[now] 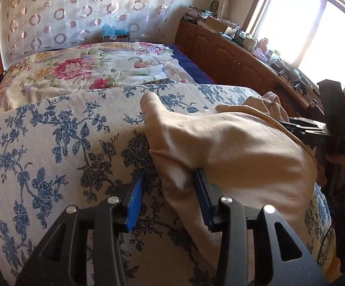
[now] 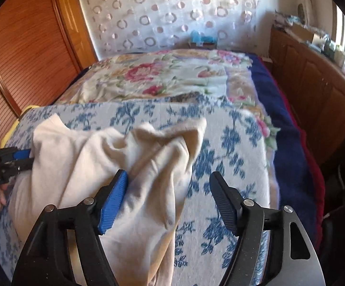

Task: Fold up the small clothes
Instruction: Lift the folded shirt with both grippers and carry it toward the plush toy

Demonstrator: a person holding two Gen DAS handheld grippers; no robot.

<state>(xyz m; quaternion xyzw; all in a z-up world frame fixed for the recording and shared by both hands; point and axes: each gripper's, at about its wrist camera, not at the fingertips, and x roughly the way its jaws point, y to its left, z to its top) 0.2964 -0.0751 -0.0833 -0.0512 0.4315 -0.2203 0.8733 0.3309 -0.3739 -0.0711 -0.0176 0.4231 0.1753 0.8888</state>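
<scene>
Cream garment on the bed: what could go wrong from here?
1. The left claw stands open around one edge of the cream garment; closing now may catch the blue floral bedspread too.
2. The right claw is open, gripping nothing, so the bunched far end may stay crumpled.

The left gripper (image 1: 170, 191) points forward and downward, its blue pads (image 1: 135, 197) set moderately apart with a fold of the cream garment (image 1: 232, 147) lying between them; whether the pads press on it is hard to tell. The right gripper (image 2: 170, 202) tilts down likewise, jaws spread wide, its left pad beside the cloth, not clamping. A hand (image 1: 324, 169) grips the right gripper's handle.
</scene>
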